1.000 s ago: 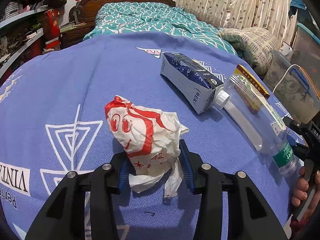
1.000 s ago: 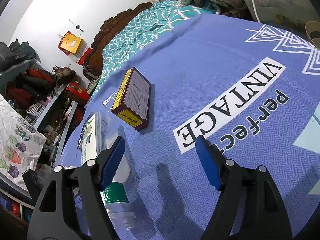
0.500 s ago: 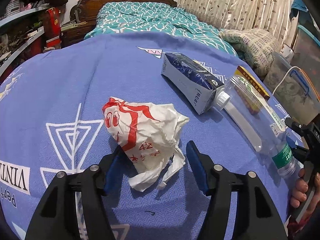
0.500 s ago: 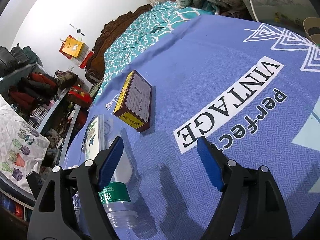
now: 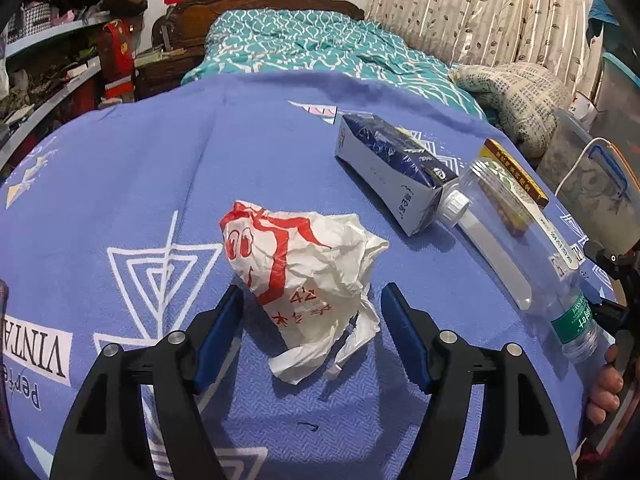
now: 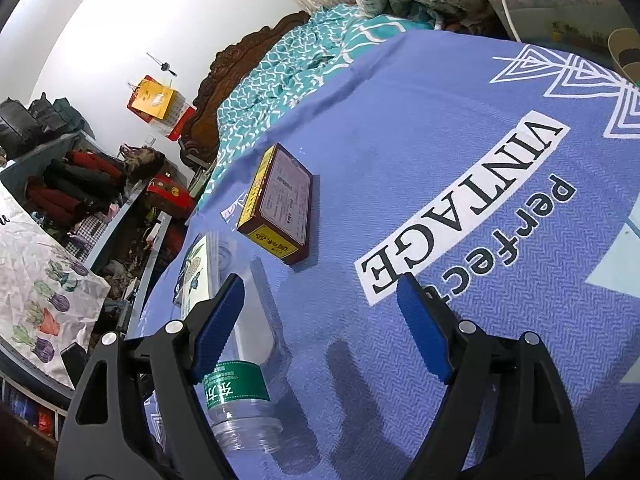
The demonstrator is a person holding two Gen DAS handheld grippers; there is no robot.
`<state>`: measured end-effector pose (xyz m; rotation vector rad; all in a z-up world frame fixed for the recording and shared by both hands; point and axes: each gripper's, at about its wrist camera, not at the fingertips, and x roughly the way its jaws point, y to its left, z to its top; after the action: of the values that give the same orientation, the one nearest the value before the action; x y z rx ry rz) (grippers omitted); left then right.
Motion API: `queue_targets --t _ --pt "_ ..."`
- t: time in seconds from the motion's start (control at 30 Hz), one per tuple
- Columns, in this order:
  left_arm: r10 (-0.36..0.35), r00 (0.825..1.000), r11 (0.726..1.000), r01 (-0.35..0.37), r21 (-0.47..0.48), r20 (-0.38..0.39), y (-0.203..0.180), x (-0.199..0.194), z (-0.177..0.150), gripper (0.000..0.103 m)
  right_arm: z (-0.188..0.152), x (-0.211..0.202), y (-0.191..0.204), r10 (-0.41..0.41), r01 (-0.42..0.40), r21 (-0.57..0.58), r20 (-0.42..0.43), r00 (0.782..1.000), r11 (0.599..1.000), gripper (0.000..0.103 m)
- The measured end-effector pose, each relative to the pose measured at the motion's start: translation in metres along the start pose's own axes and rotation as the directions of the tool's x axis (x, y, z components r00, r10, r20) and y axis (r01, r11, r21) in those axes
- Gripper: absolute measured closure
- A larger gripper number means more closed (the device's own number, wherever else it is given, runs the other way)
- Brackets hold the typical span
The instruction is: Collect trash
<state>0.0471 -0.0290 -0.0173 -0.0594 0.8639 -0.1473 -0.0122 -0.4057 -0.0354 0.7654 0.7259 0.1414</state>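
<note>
A crumpled white plastic bag with red print (image 5: 304, 264) lies on the blue cloth (image 5: 160, 152). My left gripper (image 5: 312, 292) straddles its near end, jaws opening, and neither pad presses on it. Right of the bag lie a dark blue and white carton (image 5: 392, 168), a clear plastic bottle with a green label (image 5: 516, 256) and a flat brown and yellow box (image 5: 516, 172). My right gripper (image 6: 320, 280) hovers over the cloth with its jaws opening on bare cloth. The bottle (image 6: 244, 384) lies beside its left finger and the box (image 6: 280, 204) beyond it.
A bed with a teal cover (image 5: 304, 48) stands behind the cloth, with a patterned cushion (image 5: 516, 96) at its right. Cluttered shelves (image 5: 60, 72) run along the left. A clear storage bin (image 5: 588, 184) sits off the right edge. A hand (image 5: 604, 392) shows at the far right.
My left jaws have spread apart and let go of the bag, which has slumped and spread onto the cloth. My right jaws have widened slightly.
</note>
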Motion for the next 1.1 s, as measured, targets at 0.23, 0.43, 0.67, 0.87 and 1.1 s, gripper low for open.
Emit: queue_targets --t 0.23,0.43,0.67,0.87,1.1 --pt "0.020 1.000 1.000 -0.020 0.020 0.021 -0.003 -0.004 0.000 0.027 0.000 0.002 0.003 -0.003 0.003 -0.009 -0.004 1.000 1.000 0.022" --pt "0.024 1.000 1.000 -0.024 0.017 0.011 -0.002 -0.002 0.001 0.021 0.001 0.004 0.004 -0.007 0.007 -0.015 -0.007 1.000 1.000 0.022" --pt "0.035 0.996 0.999 -0.037 0.017 0.082 -0.003 -0.014 0.000 0.009 0.003 0.008 0.006 -0.014 0.014 -0.019 -0.009 1.000 1.000 0.022" --pt "0.078 0.980 0.994 -0.089 0.055 0.183 -0.006 -0.032 -0.004 0.009 0.003 0.011 0.007 -0.030 0.030 -0.028 -0.015 0.999 0.999 0.022" --pt "-0.021 0.996 0.999 0.025 -0.040 0.091 0.018 -0.024 0.004 0.010 0.006 0.019 0.011 -0.020 0.019 -0.033 -0.052 0.998 0.999 0.021"
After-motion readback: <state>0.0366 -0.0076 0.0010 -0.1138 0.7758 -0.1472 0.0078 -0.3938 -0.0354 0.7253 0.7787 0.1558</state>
